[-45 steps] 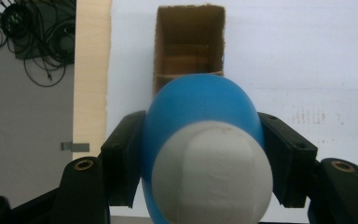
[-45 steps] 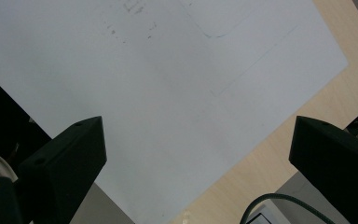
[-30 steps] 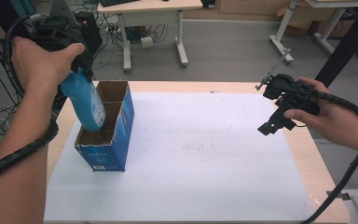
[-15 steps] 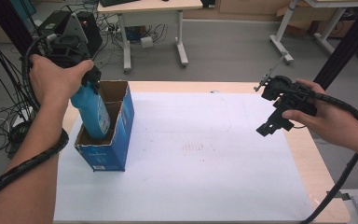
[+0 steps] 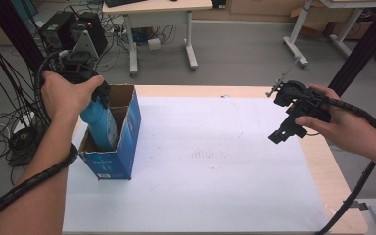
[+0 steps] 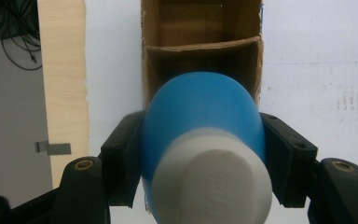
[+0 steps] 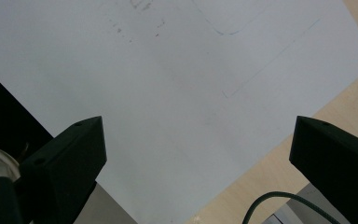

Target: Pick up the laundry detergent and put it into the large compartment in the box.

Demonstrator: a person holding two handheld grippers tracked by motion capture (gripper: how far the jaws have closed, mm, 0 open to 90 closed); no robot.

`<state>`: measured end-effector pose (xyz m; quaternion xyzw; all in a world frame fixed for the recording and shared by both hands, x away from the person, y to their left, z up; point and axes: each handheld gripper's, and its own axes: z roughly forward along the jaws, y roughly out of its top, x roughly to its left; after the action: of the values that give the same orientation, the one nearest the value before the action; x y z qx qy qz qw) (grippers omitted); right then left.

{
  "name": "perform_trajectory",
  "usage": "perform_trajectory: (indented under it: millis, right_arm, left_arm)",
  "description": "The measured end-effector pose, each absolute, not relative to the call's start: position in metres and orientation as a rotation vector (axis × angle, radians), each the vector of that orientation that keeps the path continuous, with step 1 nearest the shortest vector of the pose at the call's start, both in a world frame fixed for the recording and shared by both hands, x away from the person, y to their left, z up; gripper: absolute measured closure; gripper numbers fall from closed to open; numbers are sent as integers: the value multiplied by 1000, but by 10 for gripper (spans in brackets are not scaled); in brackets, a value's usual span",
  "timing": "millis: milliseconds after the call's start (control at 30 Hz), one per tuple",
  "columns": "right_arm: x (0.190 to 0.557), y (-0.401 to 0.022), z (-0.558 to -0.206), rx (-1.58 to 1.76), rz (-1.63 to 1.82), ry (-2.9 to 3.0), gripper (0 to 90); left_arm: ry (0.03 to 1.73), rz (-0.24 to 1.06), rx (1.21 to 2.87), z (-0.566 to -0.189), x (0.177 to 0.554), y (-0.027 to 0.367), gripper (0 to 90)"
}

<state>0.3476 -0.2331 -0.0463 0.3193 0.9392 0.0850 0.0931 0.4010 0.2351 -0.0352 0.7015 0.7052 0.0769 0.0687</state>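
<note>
Your left tool (image 6: 200, 154) pinches the blue bottle (image 5: 100, 125), its lower end inside the open cardboard box (image 5: 122, 147) on the surface's (image 5: 235, 90) left side. Your right tool (image 7: 198, 154) hovers spread wide above the white sheet (image 5: 215, 161).

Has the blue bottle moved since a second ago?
Yes. The blue bottle, tilted above the box earlier, now stands more upright and lower, inside its near compartment.

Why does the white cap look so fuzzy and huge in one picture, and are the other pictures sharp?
In the left gripper view the white cap of the blue bottle sits right at the camera, so it blurs and looms; the box beyond looks sharper. The high view is evenly lit and fairly sharp. In the right gripper view the near jaws look soft, the white sheet clearer.
</note>
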Motion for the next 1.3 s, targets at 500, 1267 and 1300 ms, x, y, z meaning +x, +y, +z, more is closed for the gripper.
perform_trajectory:
  millis: [500, 1267, 1300]
  right_arm:
    - [352, -234, -56, 949, 256, 2807, 37]
    - [359, -231, -64, 945, 252, 2823, 37]
    - [360, -231, -65, 949, 254, 2824, 37]
  left_arm:
    - [2121, 213, 2130, -60, 403, 234, 381]
    - [2131, 204, 2136, -94, 406, 237, 381]
    - [2128, 196, 2137, -96, 406, 238, 381]
